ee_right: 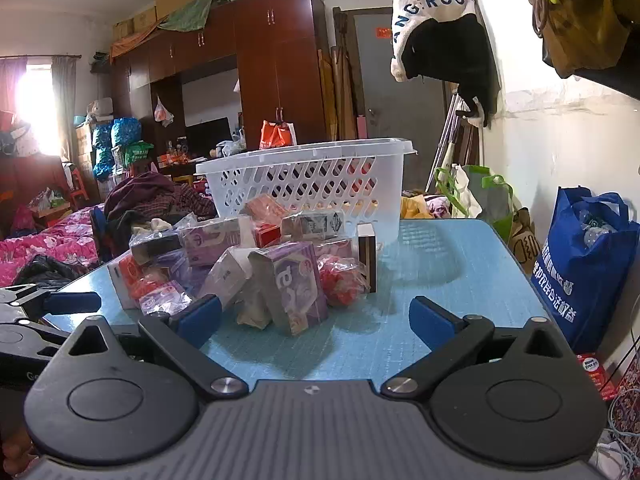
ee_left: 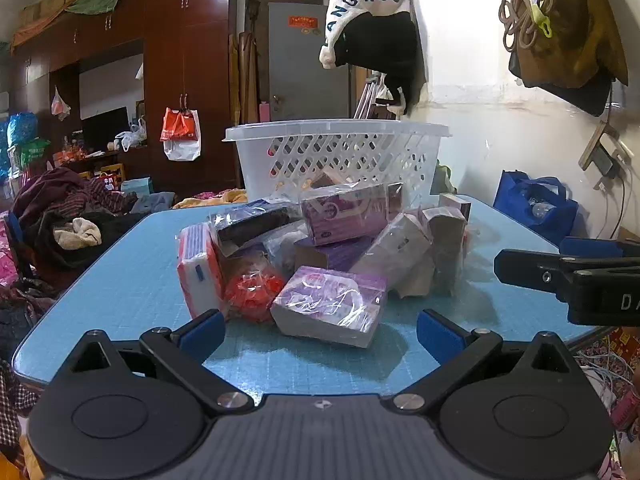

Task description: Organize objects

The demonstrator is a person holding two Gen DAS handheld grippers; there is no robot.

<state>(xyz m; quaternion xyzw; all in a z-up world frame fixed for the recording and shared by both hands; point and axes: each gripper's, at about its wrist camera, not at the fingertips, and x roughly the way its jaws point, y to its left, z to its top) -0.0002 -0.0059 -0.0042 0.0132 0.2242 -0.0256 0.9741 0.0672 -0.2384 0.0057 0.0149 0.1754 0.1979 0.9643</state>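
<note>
A pile of plastic-wrapped boxes and packets lies on the blue table (ee_left: 132, 280). The nearest is a purple box (ee_left: 330, 304) just beyond my left gripper (ee_left: 320, 336), which is open and empty. A red packet (ee_left: 252, 292) and a red-and-white box (ee_left: 198, 272) lie left of the purple box. A white lattice basket (ee_left: 336, 156) stands behind the pile. In the right wrist view my right gripper (ee_right: 316, 320) is open and empty, with an upright purple box (ee_right: 292, 284) just ahead of it. The basket (ee_right: 308, 184) stands behind the pile there too.
The right gripper's fingers (ee_left: 568, 272) reach in from the right edge of the left wrist view. The left gripper (ee_right: 48, 312) shows at the left edge of the right wrist view. A blue bag (ee_right: 584, 264) stands right of the table. Clothes (ee_left: 68, 208) are heaped at left.
</note>
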